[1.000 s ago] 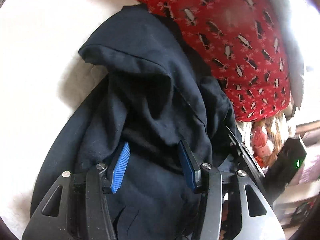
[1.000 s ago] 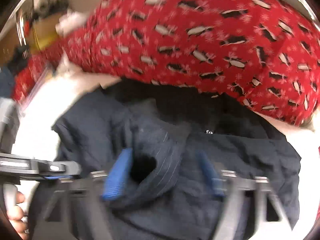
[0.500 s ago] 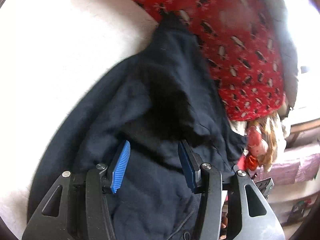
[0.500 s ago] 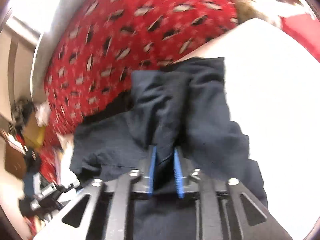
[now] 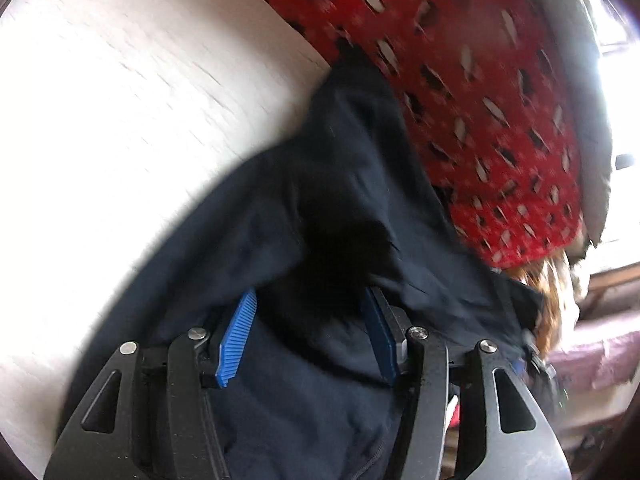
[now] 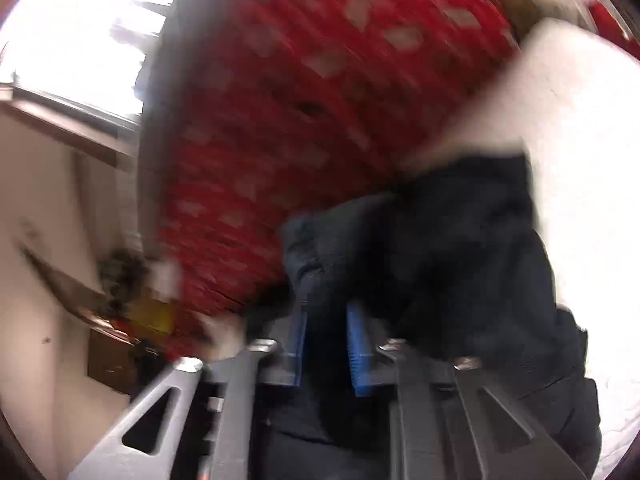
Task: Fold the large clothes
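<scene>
A dark navy garment (image 5: 340, 208) lies bunched on a white surface (image 5: 120, 120). My left gripper (image 5: 308, 312) is open, its blue pads spread wide over a raised fold of the garment, with cloth between and under them. In the blurred right wrist view the same garment (image 6: 460, 240) hangs from my right gripper (image 6: 326, 320), whose blue pads are shut on a bunch of its cloth.
A red cushion or blanket with a penguin print (image 5: 460, 72) lies just behind the garment and fills much of the right wrist view (image 6: 300, 100). Cluttered furniture and a reddish fluffy thing (image 5: 548, 292) stand at the right. A window and wall (image 6: 60, 160) show at the left.
My right gripper closed on the garment's cloth and swung up and left with it. The garment stretched out under my left gripper, which stayed open.
</scene>
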